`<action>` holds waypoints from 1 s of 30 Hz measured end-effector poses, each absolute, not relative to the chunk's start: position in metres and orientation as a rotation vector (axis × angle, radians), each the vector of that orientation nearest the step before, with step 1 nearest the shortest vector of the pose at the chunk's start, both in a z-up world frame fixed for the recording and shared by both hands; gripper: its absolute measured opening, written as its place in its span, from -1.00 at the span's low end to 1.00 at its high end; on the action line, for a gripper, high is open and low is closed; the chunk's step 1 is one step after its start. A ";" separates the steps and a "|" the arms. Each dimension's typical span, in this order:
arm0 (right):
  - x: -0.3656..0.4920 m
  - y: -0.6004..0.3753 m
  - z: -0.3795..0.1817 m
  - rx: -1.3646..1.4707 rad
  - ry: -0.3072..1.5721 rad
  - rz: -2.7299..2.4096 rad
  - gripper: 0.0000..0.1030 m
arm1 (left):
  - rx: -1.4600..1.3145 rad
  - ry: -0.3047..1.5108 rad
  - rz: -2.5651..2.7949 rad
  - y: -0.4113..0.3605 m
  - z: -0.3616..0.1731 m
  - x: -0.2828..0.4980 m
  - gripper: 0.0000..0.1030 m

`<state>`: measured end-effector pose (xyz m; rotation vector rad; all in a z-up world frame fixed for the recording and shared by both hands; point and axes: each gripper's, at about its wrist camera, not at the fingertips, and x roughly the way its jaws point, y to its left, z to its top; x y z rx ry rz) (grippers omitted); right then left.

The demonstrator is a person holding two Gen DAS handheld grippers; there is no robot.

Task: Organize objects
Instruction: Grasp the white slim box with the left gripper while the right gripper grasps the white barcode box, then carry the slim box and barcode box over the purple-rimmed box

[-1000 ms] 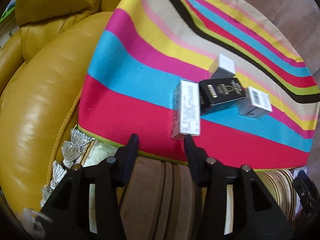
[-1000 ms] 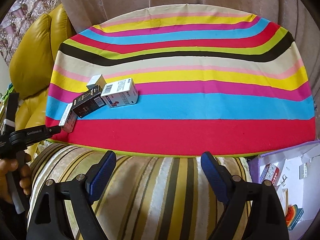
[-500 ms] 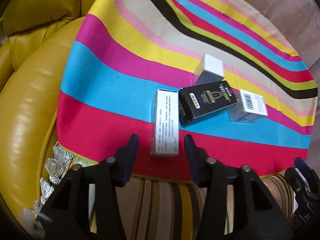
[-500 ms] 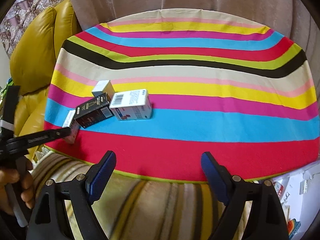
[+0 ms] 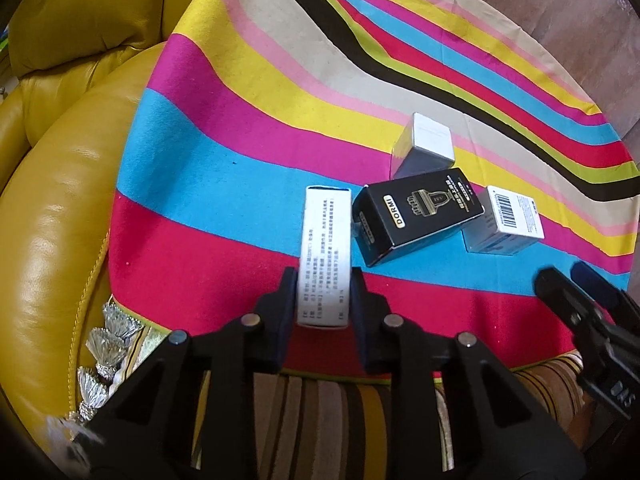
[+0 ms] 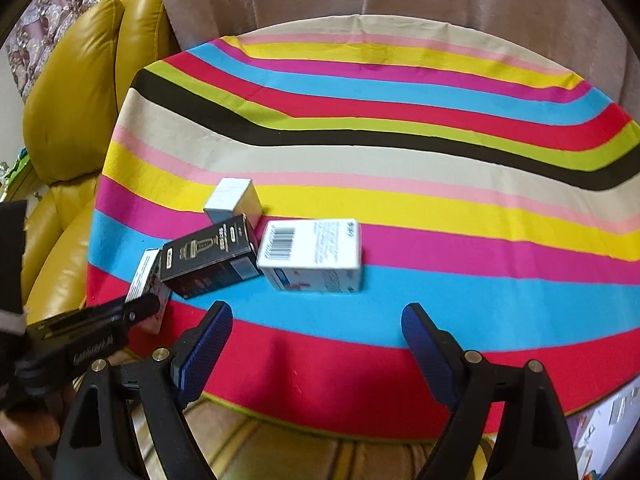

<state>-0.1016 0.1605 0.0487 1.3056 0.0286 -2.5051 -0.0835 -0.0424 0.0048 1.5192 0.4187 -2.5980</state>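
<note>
Narrow white carton, printed text on top, lies flat on the red stripe at the near-left edge of the striped worktop. Left tongs straddle its near end, pads against or just off both long sides; full contact cannot be told. Its far end sits just beside the black DORMI box, which has a small white box behind it and a barcode box to its right.

Judgement: light, thin card, hollow, so it crushes if squeezed hard. Smooth faces may slip. Best grip is across the narrow width, nearer mid-length to stop drooping.

Right tongs hang wide open and empty, short of the barcode box.
</note>
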 end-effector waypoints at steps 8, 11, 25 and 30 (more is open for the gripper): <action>-0.124 0.144 0.042 1.307 0.070 -2.534 0.70 | 1.498 0.458 -2.610 -0.044 0.003 -0.086 -0.43; -0.129 0.138 0.039 1.310 0.098 -2.539 0.70 | 1.495 0.466 -2.614 -0.045 0.001 -0.088 -0.43; -0.154 0.135 0.021 1.405 0.103 -2.559 0.37 | 1.466 0.514 -2.627 -0.047 0.000 -0.084 -0.44; -0.152 0.139 0.022 1.388 0.087 -2.570 0.35 | 1.420 0.519 -2.635 -0.049 0.005 -0.081 -0.45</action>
